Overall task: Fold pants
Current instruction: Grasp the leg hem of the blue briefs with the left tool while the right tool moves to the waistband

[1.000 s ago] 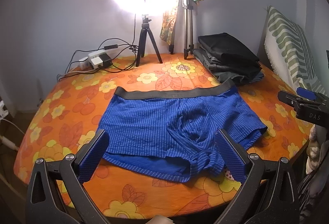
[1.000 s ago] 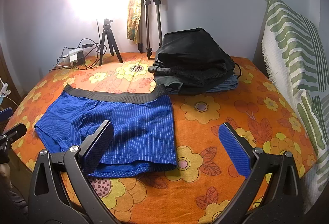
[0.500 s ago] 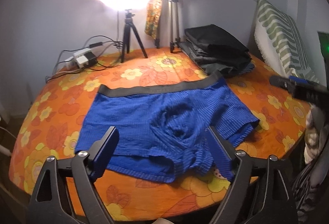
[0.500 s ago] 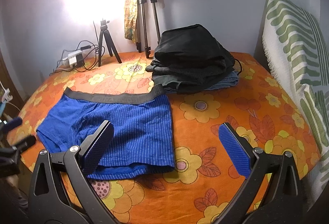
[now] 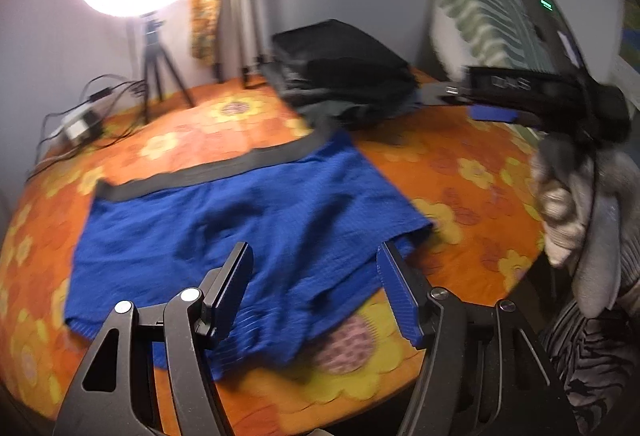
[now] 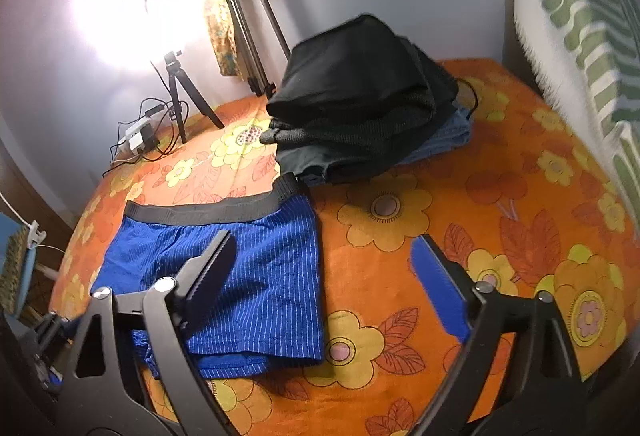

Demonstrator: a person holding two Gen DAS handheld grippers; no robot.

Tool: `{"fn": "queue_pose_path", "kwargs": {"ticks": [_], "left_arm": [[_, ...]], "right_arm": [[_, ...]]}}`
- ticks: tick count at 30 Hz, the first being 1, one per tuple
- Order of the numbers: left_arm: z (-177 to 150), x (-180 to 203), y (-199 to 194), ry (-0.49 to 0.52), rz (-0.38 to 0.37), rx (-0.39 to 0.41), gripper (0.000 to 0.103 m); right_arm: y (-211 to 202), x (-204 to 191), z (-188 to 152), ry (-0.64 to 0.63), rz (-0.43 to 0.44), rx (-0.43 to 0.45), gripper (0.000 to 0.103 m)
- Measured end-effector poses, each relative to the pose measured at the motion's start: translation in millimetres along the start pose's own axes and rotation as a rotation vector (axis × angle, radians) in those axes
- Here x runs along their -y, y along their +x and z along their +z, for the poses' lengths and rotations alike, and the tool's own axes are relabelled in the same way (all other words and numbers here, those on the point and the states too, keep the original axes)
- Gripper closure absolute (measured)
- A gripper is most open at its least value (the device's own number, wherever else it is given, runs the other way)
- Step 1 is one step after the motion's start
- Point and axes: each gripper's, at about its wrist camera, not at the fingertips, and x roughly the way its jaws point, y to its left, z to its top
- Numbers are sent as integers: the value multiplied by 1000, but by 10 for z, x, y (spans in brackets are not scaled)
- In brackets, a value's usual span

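Note:
Blue pinstriped shorts [image 5: 240, 228] with a dark grey waistband lie flat on the orange flowered table, waistband to the far side; they also show in the right wrist view [image 6: 240, 268]. My left gripper [image 5: 316, 276] is open and empty, hovering over the shorts' near hem. My right gripper [image 6: 320, 268] is open and empty above the shorts' right edge. The right gripper also shows in the left wrist view [image 5: 480, 100], held high at the right.
A stack of folded dark clothes [image 6: 368, 112] sits at the back of the table [image 6: 520, 220]. A ring light on a small tripod [image 5: 152, 36], a taller tripod [image 6: 248, 8] and a power strip with cables [image 6: 138, 138] stand at the back left. A green striped cushion [image 6: 580, 16] is at the right.
Both grippers have moved forward and tilted; the left one swung right over the shorts' hem. The right gripper rose and now shows higher in the left wrist view. The shorts have not moved.

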Motion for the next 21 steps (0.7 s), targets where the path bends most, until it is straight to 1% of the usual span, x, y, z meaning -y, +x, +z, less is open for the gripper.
{"fn": "queue_pose_path", "kwargs": {"ticks": [3,5,7,8,9,11,14,16,21], "left_arm": [[61,220,109,44,-42,-4,39],[98,357,193,71,-72,-12,39],[128,485,294,98,-101,-23,39],[139,539,346,112,-113,-30,39],[147,597,404,129,-123,-39,39],[146,703,507,158,-137,-56,39],[129,816,676,196,-143,-86,39],[115,859,778,214,-136,-105,39],[106,872,999,228,-111,-141,39]], "right_arm": [[92,39,67,-13,8,-14,12],[176,42,127,-52,25,-29,12],[256,46,176,-89,14,-33,12],[299,50,198,-100,12,-38,15],[346,62,218,-103,21,-49,23],[462,126,257,-84,77,-94,29],[594,220,301,-31,139,-143,30],[648,276,329,-8,160,-160,31],[750,428,377,29,165,-187,36]]}}
